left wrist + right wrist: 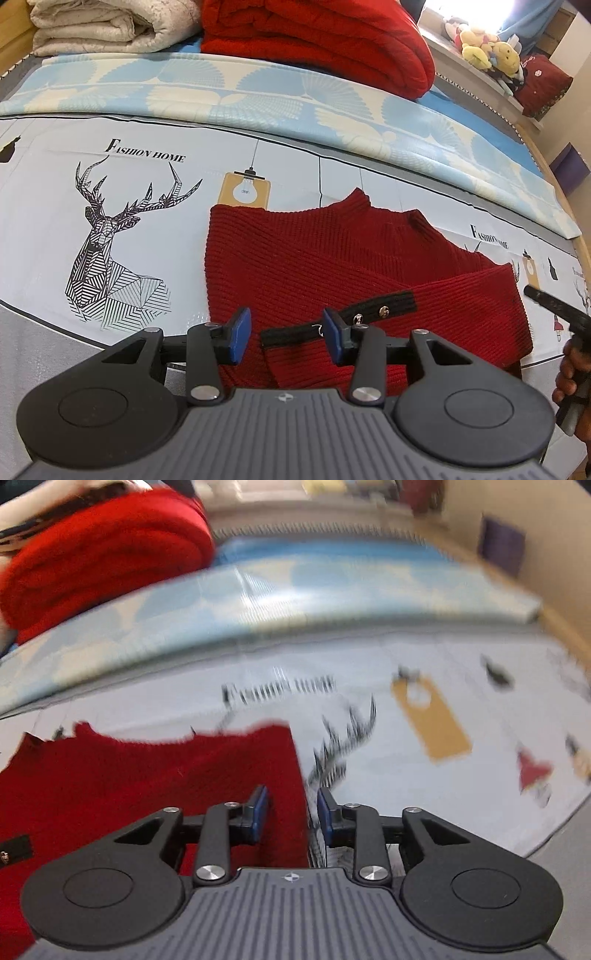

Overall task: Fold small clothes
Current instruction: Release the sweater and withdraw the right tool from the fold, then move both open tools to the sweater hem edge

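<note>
A small red knit sweater (332,254) lies flat on the printed bed cover (55,206), neck toward the far side. One sleeve with a black buttoned cuff (369,317) is folded across its front. My left gripper (286,334) is open and empty, hovering over the sweater's near left part. In the blurred right wrist view, the sweater (147,775) fills the lower left. My right gripper (291,814) is open and empty over the sweater's right edge. The right gripper also shows at the far right of the left wrist view (554,306).
A folded red blanket (314,40) and a cream quilt (110,29) lie at the far side of the bed. A blue and cream patterned mat (258,92) runs across behind the sweater. Plush toys (487,51) sit on a ledge at the back right.
</note>
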The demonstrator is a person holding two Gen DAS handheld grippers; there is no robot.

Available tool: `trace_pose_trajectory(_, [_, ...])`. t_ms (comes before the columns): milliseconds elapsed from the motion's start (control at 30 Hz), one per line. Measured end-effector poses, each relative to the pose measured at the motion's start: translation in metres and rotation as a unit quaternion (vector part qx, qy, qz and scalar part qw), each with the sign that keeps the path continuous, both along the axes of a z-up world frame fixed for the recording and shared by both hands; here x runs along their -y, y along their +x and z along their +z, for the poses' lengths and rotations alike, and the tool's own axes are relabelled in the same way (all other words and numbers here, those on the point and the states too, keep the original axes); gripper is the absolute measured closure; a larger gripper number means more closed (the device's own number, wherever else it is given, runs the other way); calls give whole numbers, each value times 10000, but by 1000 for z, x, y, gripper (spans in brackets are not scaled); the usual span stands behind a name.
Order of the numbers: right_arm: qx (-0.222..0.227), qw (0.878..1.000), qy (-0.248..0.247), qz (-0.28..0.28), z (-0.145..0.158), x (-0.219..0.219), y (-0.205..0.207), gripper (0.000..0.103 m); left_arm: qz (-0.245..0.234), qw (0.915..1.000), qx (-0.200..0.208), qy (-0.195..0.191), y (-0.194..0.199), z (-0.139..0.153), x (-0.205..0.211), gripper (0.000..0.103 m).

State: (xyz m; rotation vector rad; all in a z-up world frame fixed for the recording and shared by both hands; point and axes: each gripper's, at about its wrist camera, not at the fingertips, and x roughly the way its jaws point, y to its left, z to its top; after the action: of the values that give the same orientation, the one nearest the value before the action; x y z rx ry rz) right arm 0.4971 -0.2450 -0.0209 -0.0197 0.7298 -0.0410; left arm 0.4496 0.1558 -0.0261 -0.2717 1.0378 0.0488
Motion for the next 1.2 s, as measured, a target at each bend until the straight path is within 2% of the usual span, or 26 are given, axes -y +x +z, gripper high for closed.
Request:
trace_pose_trajectory(100, [165,9977,267,605,7,-9,-9,58,-12,10000,18,-20,0,2,0,56])
trace_pose_trajectory(133, [34,9959,333,844,4,-12,-9,55,-22,10000,22,-22,-1,2,1,56])
trace_pose_trajectory(167, [-284,9932,277,1096,-6,-16,-6,54,-34,10000,24,-20,-1,2,2,56])
trace_pose_trajectory(233, [-841,9888,-68,1230,-30,-21,-3,54,-56,10000,26,-4,-2,3,2,56])
trace_pose_trajectory(333, [-572,9876,-374,1411,-37,-26,-10,53,-72,10000,32,24,-5,4,-2,56])
trace_pose_trajectory(500, [-375,9853,-500,1588,-38,-24,-22,52,99,9998,76,133,-13,7,-15,56])
trace_pose_trajectory(633, [-336,9874,-315,1517,-18,-20,-34,52,192,9993,152,289,-26,10,-21,56])
trace_pose_trajectory(700, [-180,9862,-307,1617,-3,-20,-48,52,213,9988,219,373,-33,11,-21,56])
trace_pose_trajectory(800, [283,9843,-285,1720,27,-17,-77,52,209,9982,266,487,-46,12,-20,56])
trace_pose_trajectory(967, [1052,9798,186,1690,76,-2,-139,51,99,9973,446,573,-73,17,-9,56])
trace_pose_trajectory(1067, [1294,9766,110,1716,93,4,-181,45,20,9981,512,340,-97,27,0,56])
trace_pose_trajectory(1133, [1307,9758,106,1751,98,11,-207,44,-130,9980,599,172,-116,38,8,55])
trace_pose_trajectory(1200, [1291,9757,145,1764,100,21,-236,43,-206,9971,702,219,-136,48,18,52])
